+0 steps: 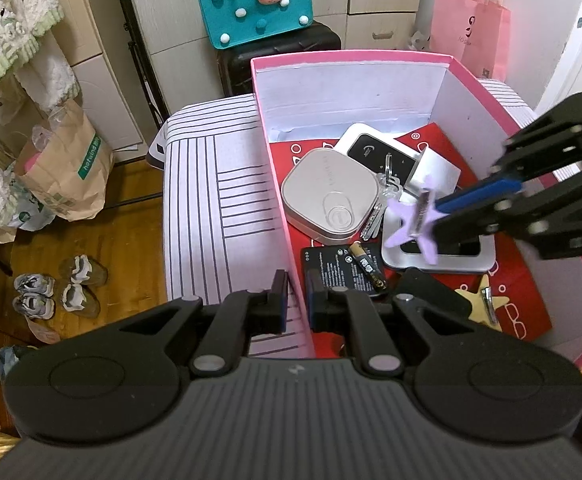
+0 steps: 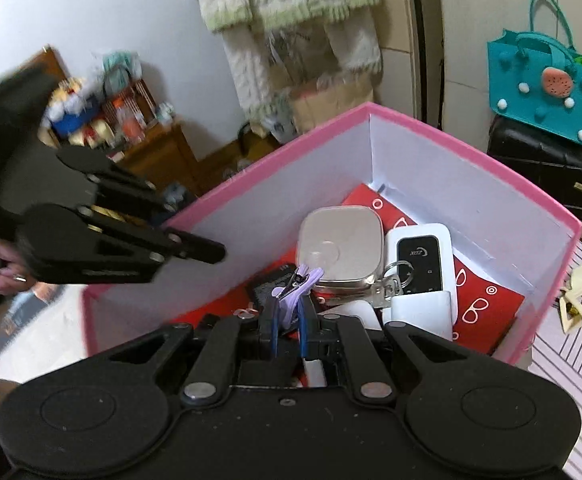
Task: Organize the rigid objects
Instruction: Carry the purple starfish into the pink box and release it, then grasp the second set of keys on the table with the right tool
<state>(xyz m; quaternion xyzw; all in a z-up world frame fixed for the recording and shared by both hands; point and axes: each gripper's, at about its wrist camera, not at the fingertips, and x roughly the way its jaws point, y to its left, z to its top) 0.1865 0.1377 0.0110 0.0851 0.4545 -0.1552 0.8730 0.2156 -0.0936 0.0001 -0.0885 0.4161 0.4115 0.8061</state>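
Left gripper (image 1: pixel 296 300): jaws clamped on the near wall of the pink box (image 1: pixel 279 216).
Right gripper (image 2: pixel 289 330): jaws narrow, gripping a purple star clip (image 2: pixel 300 283) over the box.
In box: silver case (image 1: pixel 329 196), white device (image 1: pixel 379 150), keys (image 1: pixel 379 208), battery (image 1: pixel 367 266), yellow star clip (image 1: pixel 481 300), red paper (image 1: pixel 519 276).
Outside box: cream claw clip (image 2: pixel 581 300) on the striped cover (image 1: pixel 207 200).

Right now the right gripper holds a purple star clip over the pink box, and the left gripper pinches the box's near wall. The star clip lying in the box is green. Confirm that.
Not quite. The star clip lying in the pink box is yellow, as the left wrist view shows. The rest holds: the right gripper holds the purple star clip, and the left gripper pinches the wall.
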